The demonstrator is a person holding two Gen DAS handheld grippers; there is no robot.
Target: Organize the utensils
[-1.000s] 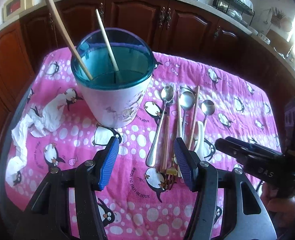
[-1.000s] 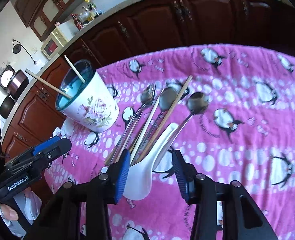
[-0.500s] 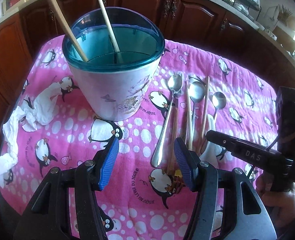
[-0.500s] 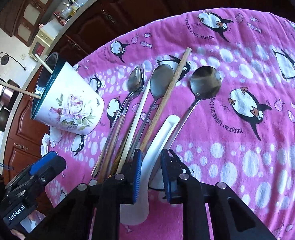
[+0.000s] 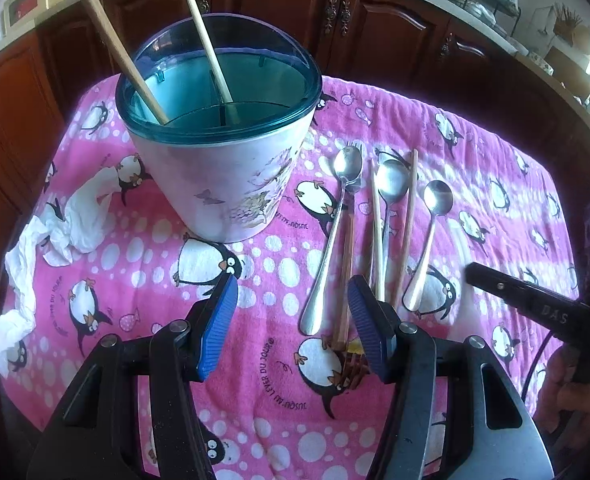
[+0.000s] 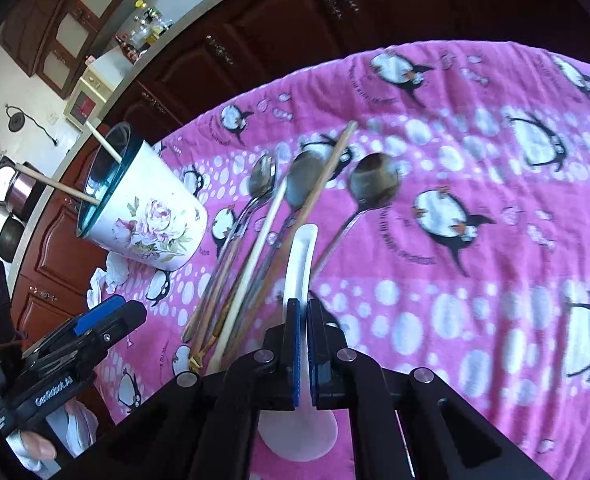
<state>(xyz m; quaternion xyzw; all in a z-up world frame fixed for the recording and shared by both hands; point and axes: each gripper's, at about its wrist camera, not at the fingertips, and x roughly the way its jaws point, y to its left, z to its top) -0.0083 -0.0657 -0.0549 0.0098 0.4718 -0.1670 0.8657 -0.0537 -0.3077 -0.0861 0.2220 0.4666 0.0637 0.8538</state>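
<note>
A white floral holder [image 5: 231,184] with a teal rim stands on the pink penguin cloth [image 5: 135,264] and holds two wooden sticks [image 5: 211,48]. It also shows in the right wrist view [image 6: 147,216]. Right of it lie metal spoons [image 5: 331,240], chopsticks [image 5: 407,220] and a wooden-handled fork. My left gripper [image 5: 293,320] is open and empty, just in front of the holder and the row. My right gripper [image 6: 305,344] is shut on a white ceramic spoon [image 6: 301,256], lifted a little off the cloth beside the row [image 6: 255,248].
A crumpled white tissue [image 5: 59,236] lies at the cloth's left edge. Dark wood cabinets [image 5: 375,20] and a counter curve behind the table. The right gripper's body [image 5: 535,308] shows at the right of the left wrist view.
My right gripper has closed on the white ceramic spoon and raised it from the row. My left gripper has moved closer to the holder and stays open.
</note>
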